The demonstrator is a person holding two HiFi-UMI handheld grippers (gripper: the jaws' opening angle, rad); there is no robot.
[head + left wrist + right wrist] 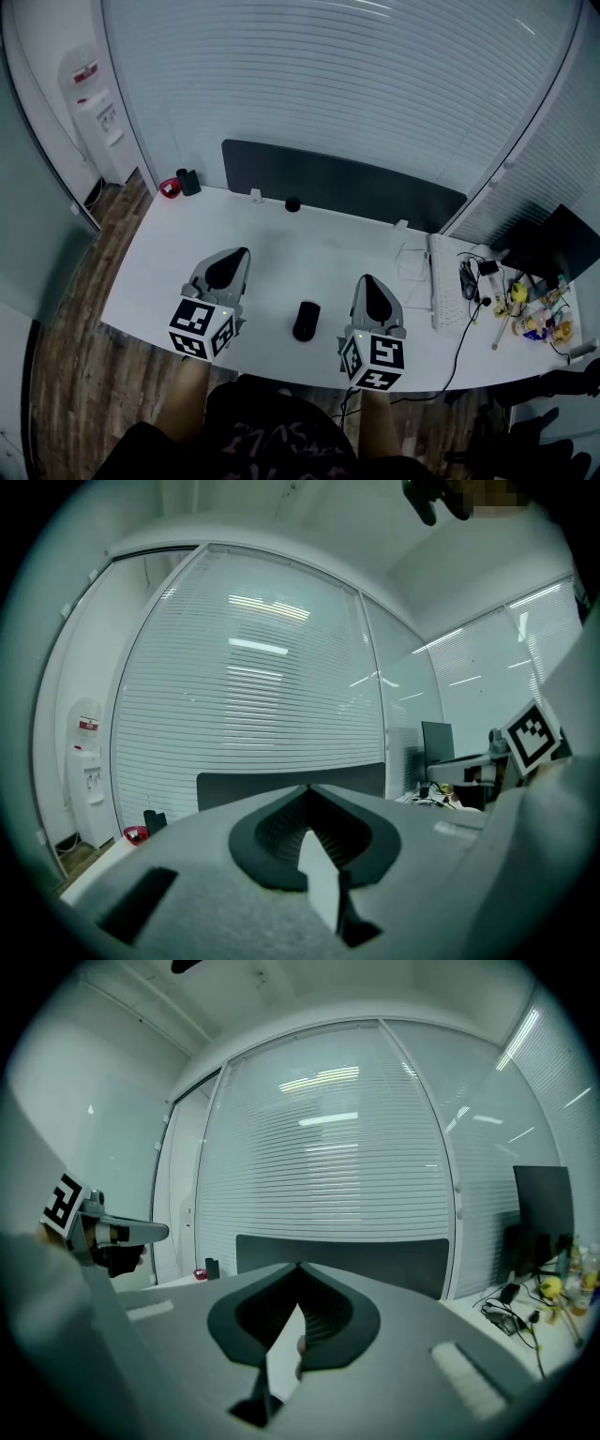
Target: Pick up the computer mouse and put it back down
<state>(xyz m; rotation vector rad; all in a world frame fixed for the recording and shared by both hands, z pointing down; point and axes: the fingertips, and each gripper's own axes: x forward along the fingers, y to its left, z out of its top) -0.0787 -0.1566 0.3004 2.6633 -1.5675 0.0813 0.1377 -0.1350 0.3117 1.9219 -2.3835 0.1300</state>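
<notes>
My left hand-held gripper (234, 258) and right hand-held gripper (368, 284) hang closed, empty, flanking the mouse (306, 321) on the table (187, 253). Pickup seems unstarted; next, one must open and lower onto it.

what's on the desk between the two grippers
A black computer mouse lies on the white desk between the left gripper and the right gripper, touching neither. Only the head view shows it.
</notes>
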